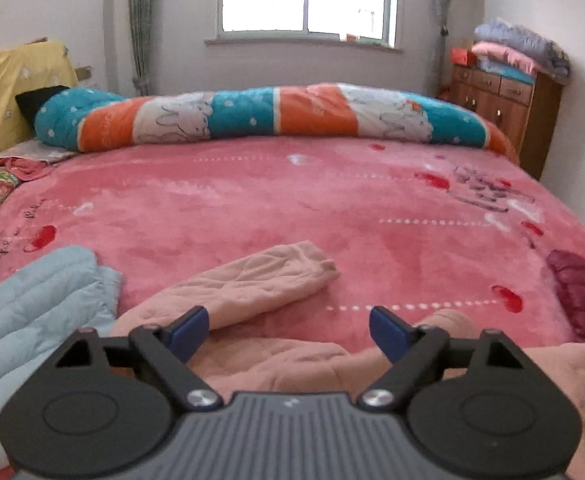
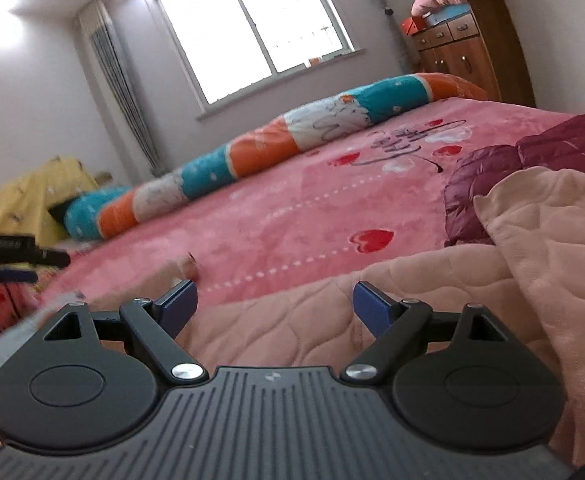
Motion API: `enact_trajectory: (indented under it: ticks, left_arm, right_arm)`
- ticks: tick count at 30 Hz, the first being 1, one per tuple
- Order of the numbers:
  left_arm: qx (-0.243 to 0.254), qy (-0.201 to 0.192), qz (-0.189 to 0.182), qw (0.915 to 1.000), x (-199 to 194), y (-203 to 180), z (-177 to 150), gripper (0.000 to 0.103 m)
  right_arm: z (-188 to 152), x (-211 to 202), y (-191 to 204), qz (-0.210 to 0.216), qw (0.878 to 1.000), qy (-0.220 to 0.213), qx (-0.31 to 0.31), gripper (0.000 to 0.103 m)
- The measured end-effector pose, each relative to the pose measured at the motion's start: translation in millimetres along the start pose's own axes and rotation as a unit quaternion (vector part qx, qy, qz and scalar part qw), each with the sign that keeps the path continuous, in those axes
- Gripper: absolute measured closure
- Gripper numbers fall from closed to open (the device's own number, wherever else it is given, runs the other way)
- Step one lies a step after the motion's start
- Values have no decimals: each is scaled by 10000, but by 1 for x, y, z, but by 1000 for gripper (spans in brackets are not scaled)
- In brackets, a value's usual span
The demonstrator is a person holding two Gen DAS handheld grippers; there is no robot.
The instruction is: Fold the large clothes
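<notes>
A pale pink quilted garment [image 1: 260, 280] lies on the pink bed cover [image 1: 292, 200], one sleeve stretched out towards the middle of the bed. My left gripper [image 1: 288, 330] is open and empty, just above the garment near that sleeve. In the right wrist view the same garment [image 2: 412, 300] spreads under and to the right of my right gripper [image 2: 274, 304], with a fold raised at the right. My right gripper is open and empty, low over the cloth. The left gripper [image 2: 12, 260] shows at the far left of the right wrist view.
A light blue quilted garment [image 1: 32, 312] lies at the left and a dark red one [image 1: 584, 292] [image 2: 532, 168] at the right. A rolled striped duvet [image 1: 272, 116] lies along the far side of the bed. A wooden dresser [image 1: 500, 108] stands at the back right.
</notes>
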State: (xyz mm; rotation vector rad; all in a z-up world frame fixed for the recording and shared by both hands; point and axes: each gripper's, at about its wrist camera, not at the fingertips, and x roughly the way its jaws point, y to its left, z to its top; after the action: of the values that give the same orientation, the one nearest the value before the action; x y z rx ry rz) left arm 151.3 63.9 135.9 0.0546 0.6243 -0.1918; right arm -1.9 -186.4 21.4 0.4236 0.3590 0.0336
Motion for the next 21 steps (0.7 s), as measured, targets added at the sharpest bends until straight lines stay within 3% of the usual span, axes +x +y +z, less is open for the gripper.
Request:
enact_trajectory:
  ticks: [5, 12, 14, 18, 21]
  left_arm:
    - [253, 215, -131, 9994, 34, -2, 2, 20]
    - [744, 355, 469, 9955, 80, 1, 2, 21]
    - [1042, 466, 678, 9911, 90, 0, -1, 21]
    - [1881, 832, 999, 9735, 111, -4, -14, 20]
    - [1980, 929, 1142, 9691, 120, -1, -17, 20]
  right_arm:
    - [-3, -9, 7, 43, 9992, 380, -69, 0]
    - [2, -29, 17, 82, 9981, 603, -79, 0]
    - [1, -29, 14, 93, 9978, 647, -60, 0]
    - [-1, -28, 13, 87, 9974, 707, -126, 0]
    - [-10, -16, 15, 57, 9968, 724, -326, 0]
